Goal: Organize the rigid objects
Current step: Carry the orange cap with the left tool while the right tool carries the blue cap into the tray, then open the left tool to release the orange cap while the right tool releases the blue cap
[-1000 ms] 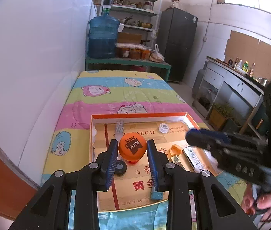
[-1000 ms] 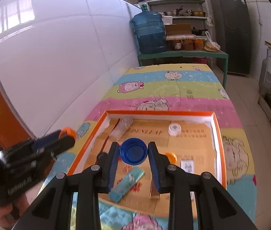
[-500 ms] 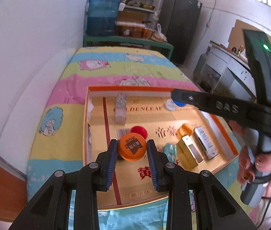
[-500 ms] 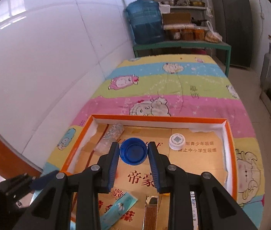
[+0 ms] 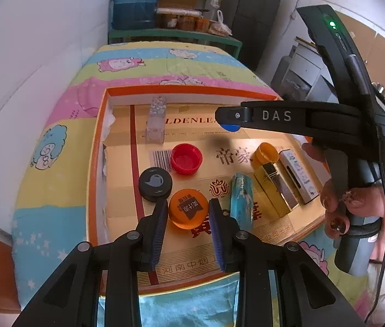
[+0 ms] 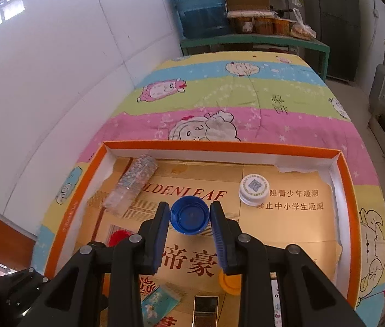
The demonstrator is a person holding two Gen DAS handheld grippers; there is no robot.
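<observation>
Broadly, a table (image 6: 246, 92) covered by a striped cartoon cloth is seen against a white wall, and an orange-rimmed tray (image 6: 219, 146) lined with gold cardboard is set on it. Inside the tray, a clear glittery box (image 5: 156, 120) is laid near the far left corner, and a teal packet (image 5: 242, 200), a gold box (image 5: 275, 188) and a white box (image 5: 297, 175) are lined up toward the right. A black lid (image 5: 155, 184) and a red cap (image 5: 186, 159) are placed side by side at the left, a white cap (image 6: 254, 188) farther back. An orange lid (image 5: 188, 212) is gripped between the jaws of the left gripper (image 5: 188, 218), low over the tray's near part. A blue cap (image 6: 190, 214) is clamped, open side up, by the right gripper (image 6: 189, 219) above the tray's middle.
</observation>
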